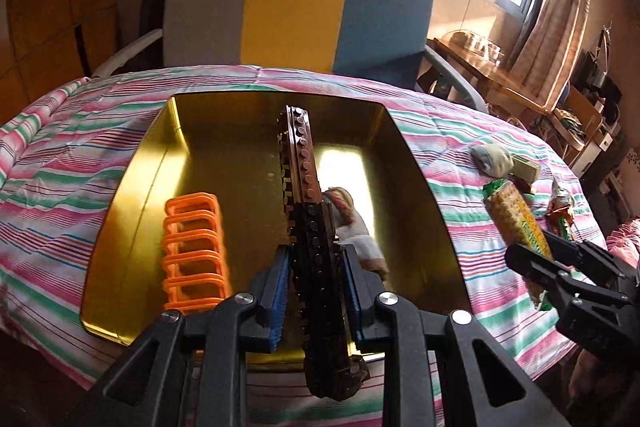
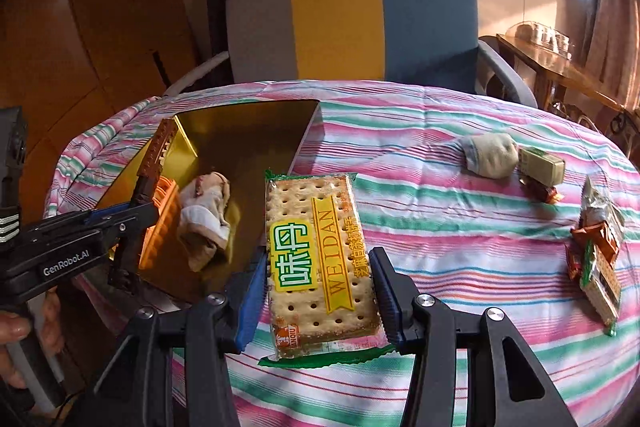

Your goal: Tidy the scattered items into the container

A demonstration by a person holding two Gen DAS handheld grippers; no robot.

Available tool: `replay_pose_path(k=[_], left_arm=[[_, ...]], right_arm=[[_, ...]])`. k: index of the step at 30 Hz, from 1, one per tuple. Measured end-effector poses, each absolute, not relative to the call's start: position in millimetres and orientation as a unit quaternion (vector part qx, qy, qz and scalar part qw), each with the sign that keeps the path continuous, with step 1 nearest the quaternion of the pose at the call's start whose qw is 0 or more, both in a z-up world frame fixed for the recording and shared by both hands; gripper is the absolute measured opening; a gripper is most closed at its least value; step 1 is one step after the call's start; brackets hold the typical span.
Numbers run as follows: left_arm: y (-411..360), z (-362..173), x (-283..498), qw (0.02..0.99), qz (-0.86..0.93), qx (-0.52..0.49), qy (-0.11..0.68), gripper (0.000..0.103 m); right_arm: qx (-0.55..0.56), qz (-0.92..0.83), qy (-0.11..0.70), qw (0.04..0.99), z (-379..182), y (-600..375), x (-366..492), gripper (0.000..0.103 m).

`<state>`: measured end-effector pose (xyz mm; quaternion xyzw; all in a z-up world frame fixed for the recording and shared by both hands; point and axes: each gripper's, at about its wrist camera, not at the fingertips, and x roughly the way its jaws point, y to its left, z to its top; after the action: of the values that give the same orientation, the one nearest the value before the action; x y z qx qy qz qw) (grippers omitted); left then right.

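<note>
A gold tin tray (image 1: 132, 187) lies on the striped cloth; it also shows in the right wrist view (image 2: 248, 135). In it are an orange plastic rack (image 1: 194, 251) and a rolled sock (image 1: 352, 223). My left gripper (image 1: 316, 287) is shut on a long brown and black brick bar (image 1: 304, 179) and holds it over the tray. My right gripper (image 2: 320, 291) is shut on a cracker packet (image 2: 316, 251) just right of the tray, above the cloth. The right gripper also shows in the left wrist view (image 1: 560, 267).
On the cloth (image 2: 460, 227) to the right lie a grey sock ball (image 2: 490, 155), a small green box (image 2: 542, 167) and several snack wrappers (image 2: 598, 239). A yellow and blue chair (image 2: 380, 23) stands behind the table. A wooden side table (image 2: 560, 67) is at right.
</note>
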<state>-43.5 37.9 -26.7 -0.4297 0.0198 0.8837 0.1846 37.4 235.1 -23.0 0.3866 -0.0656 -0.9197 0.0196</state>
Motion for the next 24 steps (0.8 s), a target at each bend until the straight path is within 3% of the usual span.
replay_pose_path(k=[11,24], left_arm=[[5.7,-35.9,-79.9,0.148,0.887,-0.438,0.020,0.024],[7.9,-51.5,-100.7,0.133,0.879,-0.458,0.015,0.027]], right_arm=[[0.389,-0.916,-0.035,0.088,-14.0,170.5,-27.9,0.050],[0.438,-0.896,-0.027,0.069,-47.4,155.9,-74.8,0.050]])
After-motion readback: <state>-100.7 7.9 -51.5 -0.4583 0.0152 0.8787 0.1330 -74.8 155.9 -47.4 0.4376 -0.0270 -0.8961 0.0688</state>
